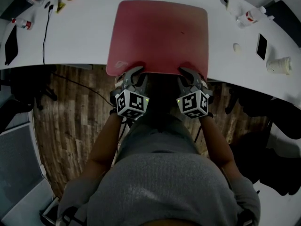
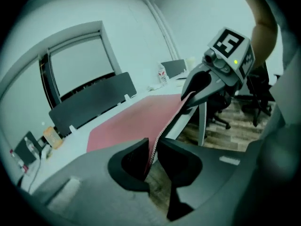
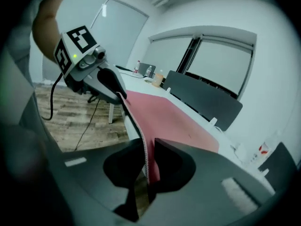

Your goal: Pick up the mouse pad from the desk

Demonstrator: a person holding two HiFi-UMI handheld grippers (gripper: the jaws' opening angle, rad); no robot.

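Grey-shirted torso (image 1: pixel 160 187) is sitting nearest the lens, forearms reaching forward. Left gripper (image 1: pixel 135 73) is pinching the near-left edge of the red mouse pad (image 1: pixel 160 34), jaws almost together with the thin sheet pressed between them. Right gripper (image 1: pixel 190 73) is doing likewise at the near-right edge, the rest of the pad lying on the white desk (image 1: pixel 84 36) beyond the fingertips. Judgement: light, thin, floppy; the edge is bowing between grips, so holding both near corners is limiting sag.
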